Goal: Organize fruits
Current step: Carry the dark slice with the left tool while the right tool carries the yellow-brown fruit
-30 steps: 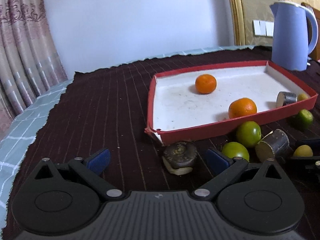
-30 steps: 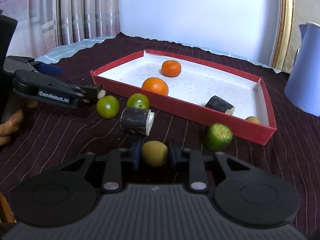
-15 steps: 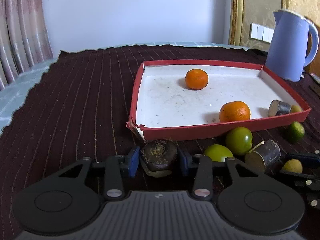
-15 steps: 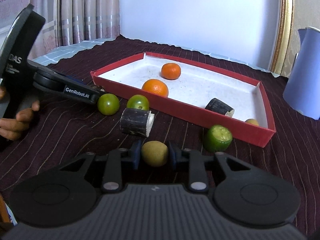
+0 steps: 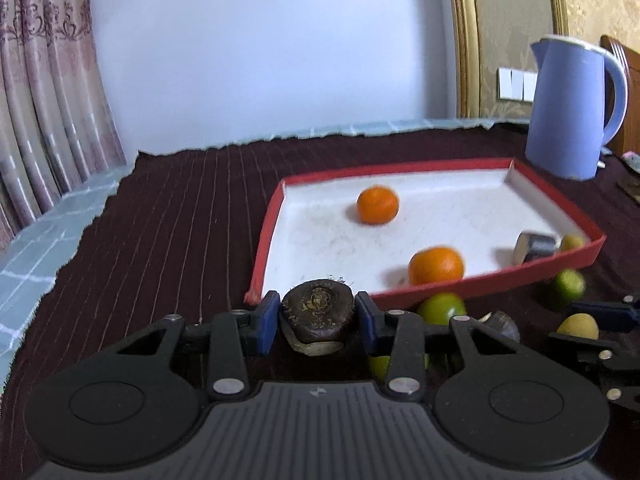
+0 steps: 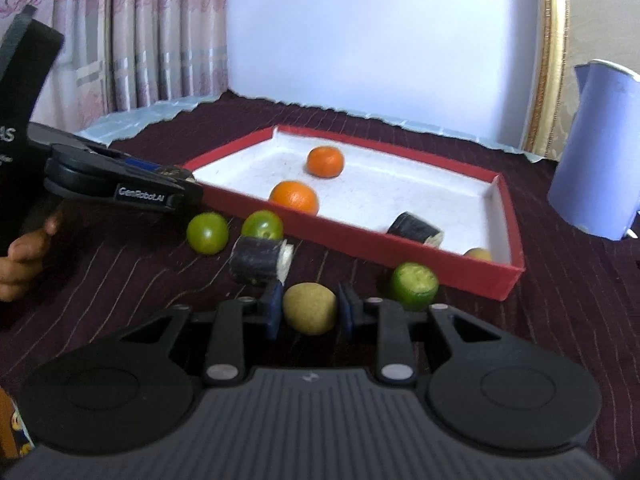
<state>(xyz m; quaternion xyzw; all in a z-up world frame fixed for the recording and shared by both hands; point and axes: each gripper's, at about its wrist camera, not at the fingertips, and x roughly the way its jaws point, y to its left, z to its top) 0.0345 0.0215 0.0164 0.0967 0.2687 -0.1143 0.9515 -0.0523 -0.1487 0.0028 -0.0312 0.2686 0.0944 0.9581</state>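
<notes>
Left gripper (image 5: 317, 322) clamps a dark brown, round, flattish water chestnut (image 5: 318, 313) at its sides, just before the red-walled white tray (image 5: 424, 295), right gripper (image 6: 308, 309) pinched on a small yellow-green round fruit (image 6: 309, 307); both look firm, light, roll-prone.

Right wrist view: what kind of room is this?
Probably a home dining or living room: a table under a dark striped cloth, patterned curtains at the back left, and a blue electric kettle.
</notes>
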